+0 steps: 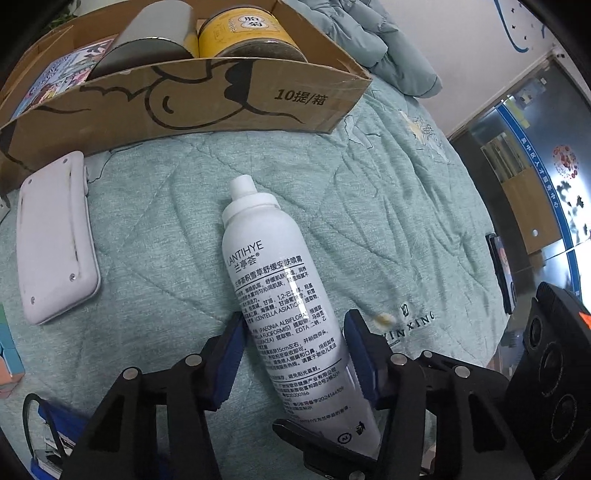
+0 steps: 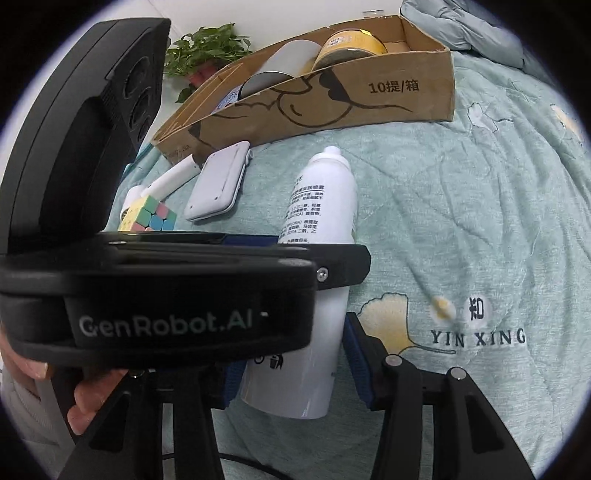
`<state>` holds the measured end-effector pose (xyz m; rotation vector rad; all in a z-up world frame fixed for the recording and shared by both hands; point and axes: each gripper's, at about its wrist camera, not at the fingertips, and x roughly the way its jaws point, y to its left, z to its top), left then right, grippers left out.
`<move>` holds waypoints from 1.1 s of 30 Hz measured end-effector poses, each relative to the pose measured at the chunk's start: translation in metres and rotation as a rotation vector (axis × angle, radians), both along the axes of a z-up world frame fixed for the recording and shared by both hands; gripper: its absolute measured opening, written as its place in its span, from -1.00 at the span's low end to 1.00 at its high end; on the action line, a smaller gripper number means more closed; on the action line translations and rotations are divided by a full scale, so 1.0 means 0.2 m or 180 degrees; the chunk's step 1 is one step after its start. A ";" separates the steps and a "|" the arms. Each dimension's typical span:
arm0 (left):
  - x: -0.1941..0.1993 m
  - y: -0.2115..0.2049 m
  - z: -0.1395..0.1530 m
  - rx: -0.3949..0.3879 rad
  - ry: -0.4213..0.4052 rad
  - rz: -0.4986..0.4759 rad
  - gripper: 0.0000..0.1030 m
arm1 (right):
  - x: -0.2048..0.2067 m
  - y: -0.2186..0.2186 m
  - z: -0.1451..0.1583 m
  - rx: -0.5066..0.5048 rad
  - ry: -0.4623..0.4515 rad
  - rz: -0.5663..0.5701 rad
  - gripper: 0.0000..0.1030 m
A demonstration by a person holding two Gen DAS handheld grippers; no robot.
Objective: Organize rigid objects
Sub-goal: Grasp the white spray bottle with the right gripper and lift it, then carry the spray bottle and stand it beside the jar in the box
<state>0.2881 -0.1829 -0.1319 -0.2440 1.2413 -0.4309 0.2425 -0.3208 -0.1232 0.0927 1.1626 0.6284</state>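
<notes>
Spray bottle: a white spray bottle (image 1: 288,302) lies flat on the green quilted bedspread (image 1: 388,221), nozzle end pointing away from both hand-held grippers, toward the box.
Left hand-held gripper: the left hand-held gripper (image 1: 295,354) straddles the bottle's lower half, one blue pad either side. The right-hand pad looks to be against the bottle wall; the left-hand pad shows a sliver of bedspread between it and the bottle. Jaws apart, not clamped.
Right hand-held gripper: the right hand-held gripper (image 2: 295,365) sits at the bottle's base end, fingers spread around it. A clear gap shows on the right-hand side; the left-hand finger is mostly hidden behind the other gripper's black body, so contact there I cannot tell.
Crowding: the left gripper's body crosses right over the bottle in the right wrist view, just ahead of the right gripper's fingers.
Cardboard box: a shallow cardboard box (image 1: 207,103) stands beyond the bottle's nozzle, well ahead of both grippers.
In the box: a yellow tin (image 1: 247,33) and a grey cylinder (image 1: 147,40) side by side, plus a colourful flat item at the left end.
Ahead and left: a flat white case (image 1: 55,236) lies on the bedspread, apart from the bottle.
Further left: a pastel puzzle cube (image 2: 151,218) with a white stick-shaped thing (image 2: 173,177) behind it.
</notes>
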 end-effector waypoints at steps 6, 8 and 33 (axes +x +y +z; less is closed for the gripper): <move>-0.03 0.01 0.10 -0.0005 -0.0166 0.0044 -0.03 | 0.00 0.01 0.03 0.0015 -0.0126 -0.0009 -0.08; -0.03 0.00 0.17 0.0014 -0.0295 0.0033 -0.04 | 0.01 -0.01 0.09 0.0047 -0.0247 -0.0027 -0.08; 0.83 -0.12 1.00 0.0225 -0.1152 0.0026 -0.05 | 0.81 -0.06 0.65 0.0294 -0.0818 0.0043 -0.08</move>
